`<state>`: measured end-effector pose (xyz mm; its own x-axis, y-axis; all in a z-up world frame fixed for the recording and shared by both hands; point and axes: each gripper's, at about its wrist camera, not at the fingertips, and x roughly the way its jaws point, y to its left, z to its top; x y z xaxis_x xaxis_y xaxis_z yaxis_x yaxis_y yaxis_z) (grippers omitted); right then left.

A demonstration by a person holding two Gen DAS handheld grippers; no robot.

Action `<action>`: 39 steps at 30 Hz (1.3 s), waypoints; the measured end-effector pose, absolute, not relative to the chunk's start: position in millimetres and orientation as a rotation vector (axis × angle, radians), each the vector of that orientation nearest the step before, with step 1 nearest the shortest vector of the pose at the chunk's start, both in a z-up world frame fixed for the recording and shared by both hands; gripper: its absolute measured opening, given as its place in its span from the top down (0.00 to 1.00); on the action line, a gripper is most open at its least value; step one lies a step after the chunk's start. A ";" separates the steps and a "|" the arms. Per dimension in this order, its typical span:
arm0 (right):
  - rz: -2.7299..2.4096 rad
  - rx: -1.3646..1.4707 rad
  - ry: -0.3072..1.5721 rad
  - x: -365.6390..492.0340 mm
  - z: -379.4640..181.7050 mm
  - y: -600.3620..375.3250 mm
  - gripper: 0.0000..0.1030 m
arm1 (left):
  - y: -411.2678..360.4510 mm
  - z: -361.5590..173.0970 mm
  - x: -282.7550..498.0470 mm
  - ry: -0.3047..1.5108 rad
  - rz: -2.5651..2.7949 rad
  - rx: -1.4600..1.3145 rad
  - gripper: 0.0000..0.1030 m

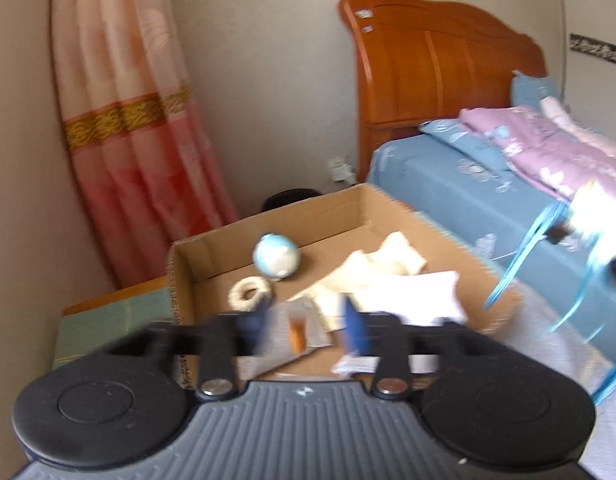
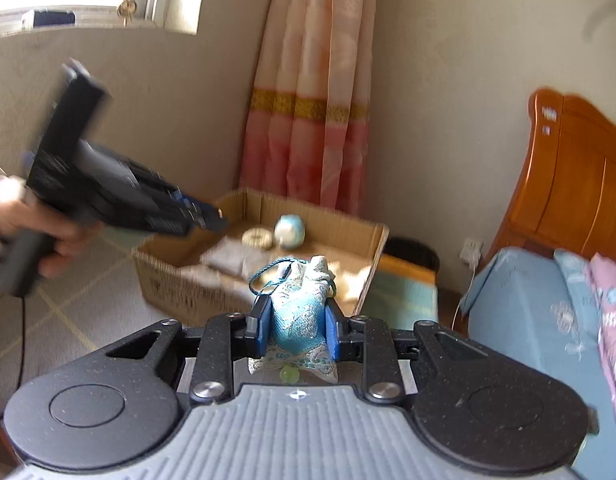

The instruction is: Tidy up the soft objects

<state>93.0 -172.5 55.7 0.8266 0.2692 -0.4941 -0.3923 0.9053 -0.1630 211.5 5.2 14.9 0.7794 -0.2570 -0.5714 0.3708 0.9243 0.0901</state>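
My right gripper (image 2: 295,330) is shut on a blue and silver brocade pouch (image 2: 297,316) with a teal cord, held in the air short of an open cardboard box (image 2: 372,248). The box holds a pale blue and white soft ball (image 2: 289,231), a cream ring-shaped item (image 2: 257,237) and cream cloth. In the left wrist view my left gripper (image 1: 303,326) is open and empty above the box's near edge (image 1: 179,264), blurred by motion. The ball (image 1: 276,256), ring (image 1: 249,295) and cream cloth (image 1: 392,264) lie inside. The pouch (image 1: 588,208) shows blurred at the right.
A bed with a blue sheet (image 1: 448,176), a pink quilt (image 1: 556,148) and an orange wooden headboard (image 1: 440,64) stands right of the box. A pink curtain (image 1: 123,120) hangs behind. A black bin (image 2: 412,254) and a green low stool (image 2: 404,292) sit beside the box.
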 end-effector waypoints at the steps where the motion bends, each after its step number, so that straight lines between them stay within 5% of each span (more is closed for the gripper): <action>1: 0.353 -0.266 0.469 97.3 61.7 -171.7 0.70 | 8.5 12.0 211.6 0.589 -0.316 0.203 0.11; 7: 0.344 -0.276 0.432 142.3 88.3 -162.1 0.70 | 32.7 13.0 173.5 0.576 -0.270 0.125 0.00; 15: 0.312 -0.274 0.483 224.6 93.8 -132.5 0.68 | 37.0 5.9 126.0 0.600 -0.258 0.104 0.01; 17: 0.291 -0.242 0.505 239.8 91.7 -127.9 0.57 | 37.3 4.6 120.7 0.612 -0.250 0.109 0.01; 19: 0.273 -0.224 0.544 250.2 87.1 -124.6 0.23 | 37.6 4.5 117.8 0.618 -0.223 0.111 0.01; 21: 0.254 -0.191 0.561 249.7 81.7 -126.3 0.15 | 37.4 5.8 116.5 0.619 -0.199 0.116 0.01; 31: 0.127 -0.206 0.739 208.0 59.9 -124.0 0.03 | 38.9 29.9 121.5 0.677 -0.089 0.112 0.01; 39: 0.026 -0.149 0.843 163.2 41.8 -120.3 0.02 | 37.8 43.6 122.7 0.725 -0.032 0.065 0.01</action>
<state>163.2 -120.3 41.8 0.6654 -0.0359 -0.7456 -0.0823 0.9892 -0.1210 122.7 37.8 43.6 0.7480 -0.0066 -0.6637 0.0520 0.9975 0.0487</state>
